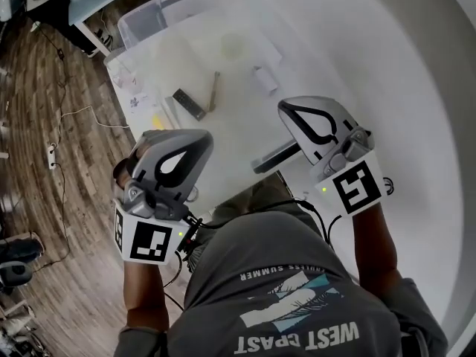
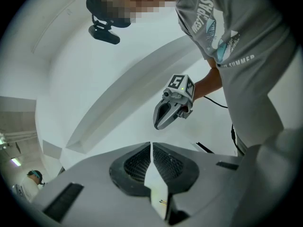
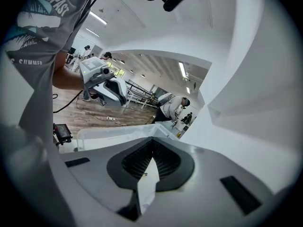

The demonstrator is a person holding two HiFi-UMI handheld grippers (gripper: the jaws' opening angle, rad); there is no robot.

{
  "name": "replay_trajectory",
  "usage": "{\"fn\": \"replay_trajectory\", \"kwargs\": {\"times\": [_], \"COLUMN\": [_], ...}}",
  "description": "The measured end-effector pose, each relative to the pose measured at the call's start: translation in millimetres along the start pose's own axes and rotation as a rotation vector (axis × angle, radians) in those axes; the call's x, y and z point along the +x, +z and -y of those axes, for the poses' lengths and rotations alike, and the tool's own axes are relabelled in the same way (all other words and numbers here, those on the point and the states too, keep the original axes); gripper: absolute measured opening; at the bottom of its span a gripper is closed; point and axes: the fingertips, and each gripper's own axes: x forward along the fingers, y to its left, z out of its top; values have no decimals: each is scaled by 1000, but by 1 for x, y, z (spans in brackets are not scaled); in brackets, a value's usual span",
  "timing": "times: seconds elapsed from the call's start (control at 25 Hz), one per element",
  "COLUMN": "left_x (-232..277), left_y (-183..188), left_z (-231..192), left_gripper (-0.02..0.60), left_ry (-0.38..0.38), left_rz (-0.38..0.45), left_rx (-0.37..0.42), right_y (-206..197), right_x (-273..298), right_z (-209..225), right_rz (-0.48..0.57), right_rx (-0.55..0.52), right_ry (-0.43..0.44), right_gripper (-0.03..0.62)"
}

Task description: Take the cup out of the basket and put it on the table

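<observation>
No cup or basket can be told for sure in any view. My left gripper point(image 1: 195, 141) hangs in the air at chest height over the near edge of the white table point(image 1: 320, 43). Its jaws point(image 2: 151, 145) are shut with nothing between them. My right gripper point(image 1: 290, 110) hovers at the same height on the right, also shut and empty point(image 3: 152, 140). The two grippers face each other: the right gripper point(image 2: 158, 125) shows in the left gripper view, and the left gripper point(image 3: 122, 99) shows in the right gripper view.
At the table's far left stands a clear plastic bin point(image 1: 141, 21). Near it lie a dark flat bar point(image 1: 188, 103), a thin stick point(image 1: 214, 91) and a small white cylinder point(image 1: 262, 79). Wooden floor with cables point(image 1: 67, 147) runs along the left. People stand far off point(image 3: 175, 105).
</observation>
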Motion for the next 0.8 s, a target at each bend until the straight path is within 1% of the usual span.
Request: {"fn": "replay_trajectory", "kwargs": {"times": [0.08,0.16,0.24,0.36,0.44,0.52,0.6,0.68,0.76,0.8], "left_x": [1,7,12,14,15,15,15,10,4,2], "left_y": [-4,-15,-24,-27,-33,-39,-45,-49,-49,-52], "left_z": [-8,-17,-20,-29,-37,-41,-41,-34,-27,-27], "left_gripper": [26,26,26,26,26,26,26,26,26,26], "left_ry": [17,37,55,91,116,147,182,195,204,209], "left_rz": [-9,-44,-89,-125,-160,-187,-183,-182,-174,-174], "left_rx": [-11,-11,-26,-54,-58,-77,-107,-129,-125,-118], "right_y": [-1,-7,-22,-44,-57,-74,-95,-109,-117,-121], "right_x": [14,31,51,85,112,142,173,198,213,222], "right_z": [9,22,33,52,63,68,73,74,73,76], "right_rz": [11,18,4,-18,-29,-52,-90,-122,-141,-155], "right_rx": [8,16,38,83,114,140,158,179,182,165], "right_ry": [20,35,56,96,135,181,217,237,247,248], "right_gripper": [11,11,11,11,11,11,16,42,43,46]}}
